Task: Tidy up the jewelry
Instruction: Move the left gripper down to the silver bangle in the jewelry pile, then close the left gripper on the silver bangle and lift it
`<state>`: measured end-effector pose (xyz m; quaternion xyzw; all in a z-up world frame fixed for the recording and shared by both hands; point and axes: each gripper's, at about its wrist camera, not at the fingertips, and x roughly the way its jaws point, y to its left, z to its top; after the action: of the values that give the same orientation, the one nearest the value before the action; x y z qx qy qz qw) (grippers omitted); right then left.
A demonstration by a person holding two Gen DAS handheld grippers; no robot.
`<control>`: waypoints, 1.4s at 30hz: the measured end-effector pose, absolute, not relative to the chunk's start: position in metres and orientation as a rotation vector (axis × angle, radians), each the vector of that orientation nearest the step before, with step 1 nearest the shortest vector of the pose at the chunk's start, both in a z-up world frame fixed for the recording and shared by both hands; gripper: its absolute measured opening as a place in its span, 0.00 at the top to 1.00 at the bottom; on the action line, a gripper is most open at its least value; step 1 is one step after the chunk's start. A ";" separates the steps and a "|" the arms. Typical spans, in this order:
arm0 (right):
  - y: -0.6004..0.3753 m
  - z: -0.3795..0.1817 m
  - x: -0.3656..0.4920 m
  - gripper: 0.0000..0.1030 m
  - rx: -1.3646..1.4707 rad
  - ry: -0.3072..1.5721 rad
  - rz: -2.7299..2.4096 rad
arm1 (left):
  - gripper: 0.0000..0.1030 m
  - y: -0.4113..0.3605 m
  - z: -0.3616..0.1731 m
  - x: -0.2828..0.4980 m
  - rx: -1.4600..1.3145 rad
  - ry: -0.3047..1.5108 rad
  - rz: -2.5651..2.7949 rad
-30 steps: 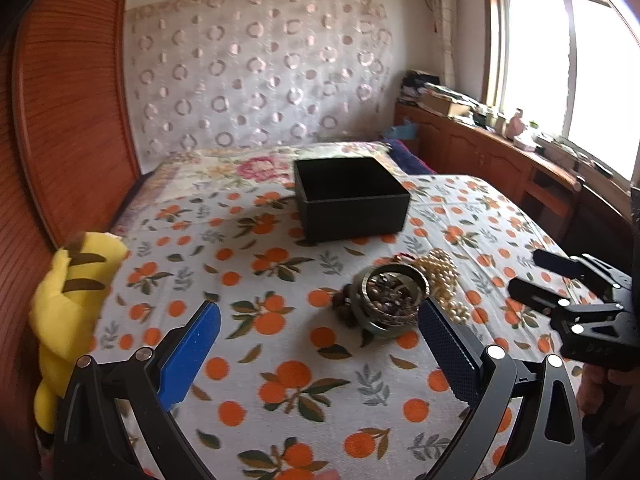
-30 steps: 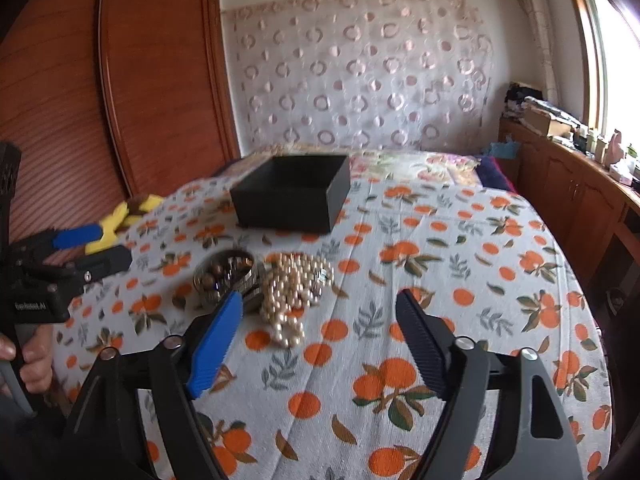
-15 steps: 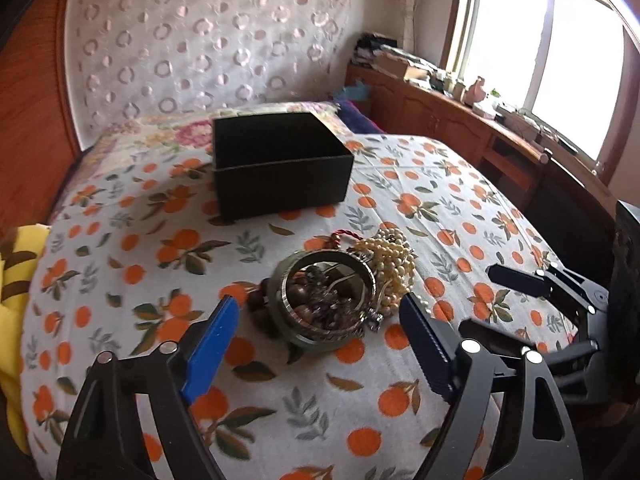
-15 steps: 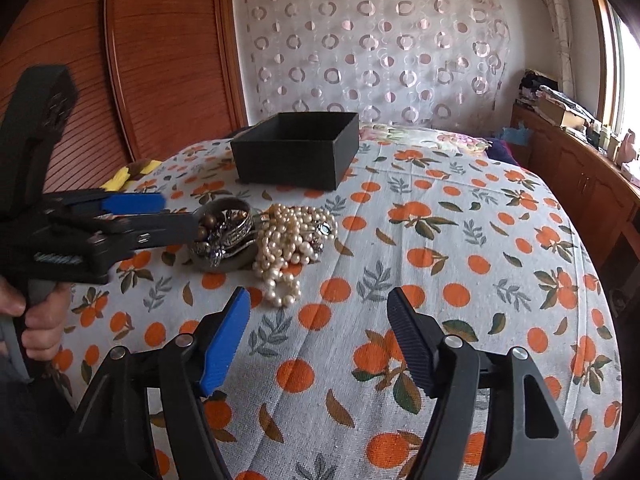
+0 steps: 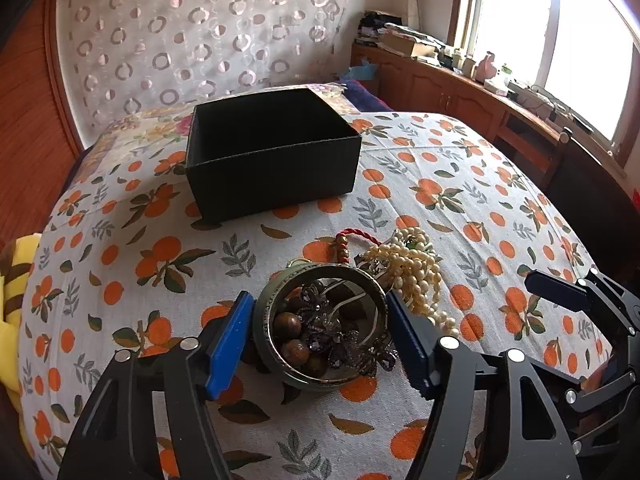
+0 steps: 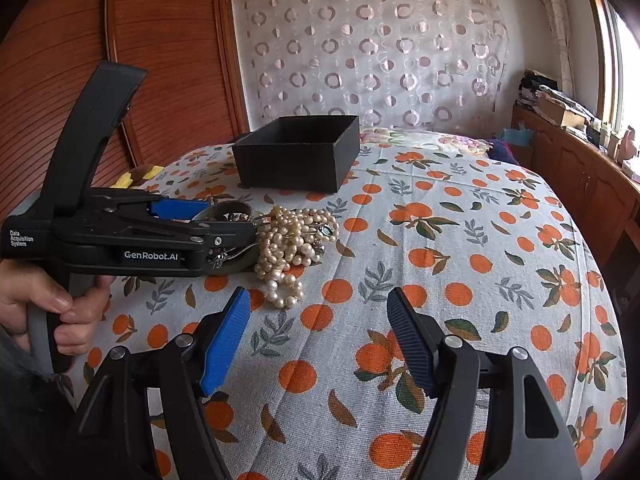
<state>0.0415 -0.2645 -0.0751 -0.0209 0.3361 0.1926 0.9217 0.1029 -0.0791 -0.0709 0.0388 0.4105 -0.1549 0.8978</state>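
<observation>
**Left tongs flank the bangle; right tongs wait nearby**

On the orange-print bedspread (image 5: 460, 184), a dark metal bangle (image 5: 320, 322) lies flat, ringing a heap of brown wooden beads (image 5: 289, 326) and a dark purple jewelled brooch (image 5: 340, 340). The left gripper (image 5: 320, 332) has its 2 pads spread to either side of the bangle, the blue pad (image 5: 230, 344) close against the ring's left edge and the dark pad (image 5: 410, 344) close against its right; whether either actually touches cannot be told. Just beyond the bangle's far right side lies a bundle of pearl strands (image 6: 292, 244), with a red cord (image 5: 354, 236) beside it. Farther back stands an open black box (image 5: 272, 160), well apart from the pile.

The right gripper (image 6: 318, 338) hangs above bare cloth with its pads spread and nothing between them, the pearls just ahead to its left.
</observation>
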 end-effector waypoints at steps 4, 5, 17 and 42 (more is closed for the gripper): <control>-0.265 -0.076 0.042 0.29 -0.044 0.690 0.395 | 0.39 -0.074 -0.068 0.099 0.054 0.834 -0.329; -0.265 -0.076 0.042 0.29 -0.045 0.690 0.394 | 0.39 -0.073 -0.066 0.098 0.047 0.830 -0.332; -0.263 -0.076 0.046 0.29 -0.068 0.707 0.392 | 0.70 -0.054 -0.046 0.084 0.014 0.766 -0.319; -0.262 -0.078 0.047 0.29 -0.063 0.707 0.391 | 0.80 -0.035 -0.066 0.089 0.082 0.805 -0.355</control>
<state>0.0471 -0.2621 -0.0777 -0.0304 0.3441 0.1900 0.9190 0.0890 -0.0352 -0.0660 0.0397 0.3897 -0.1716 0.9039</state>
